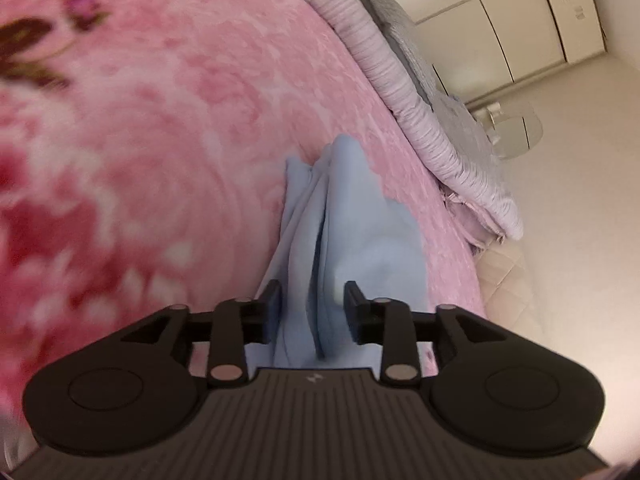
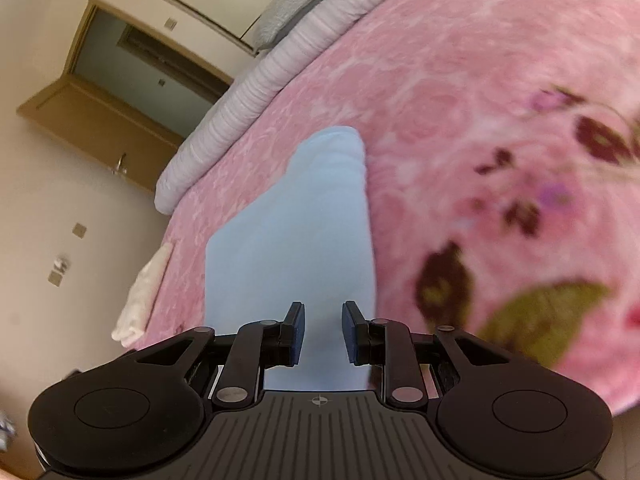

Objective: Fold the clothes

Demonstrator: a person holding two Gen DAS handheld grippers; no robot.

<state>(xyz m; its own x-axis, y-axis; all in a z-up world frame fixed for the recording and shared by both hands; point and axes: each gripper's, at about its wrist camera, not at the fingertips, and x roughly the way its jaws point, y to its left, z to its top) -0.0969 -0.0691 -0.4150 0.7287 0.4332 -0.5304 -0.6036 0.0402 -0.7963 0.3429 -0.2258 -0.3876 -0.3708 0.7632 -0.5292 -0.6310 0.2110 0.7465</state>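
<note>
A light blue garment [image 1: 344, 216] lies bunched in folds on the pink floral bed cover [image 1: 180, 100]. My left gripper [image 1: 312, 308] is open, its fingers either side of a raised fold of the garment. In the right wrist view the same garment [image 2: 304, 216] lies smooth and flat on the cover [image 2: 460, 80]. My right gripper [image 2: 323, 332] is open just above the garment's near part, holding nothing.
A lilac rolled quilt [image 1: 404, 92] and a grey pillow [image 1: 412, 40] lie along the bed's far edge. White wardrobes [image 1: 520, 12] and the floor lie beyond. A wooden door [image 2: 100, 120] and a cream cloth [image 2: 144, 292] at the bed edge show in the right wrist view.
</note>
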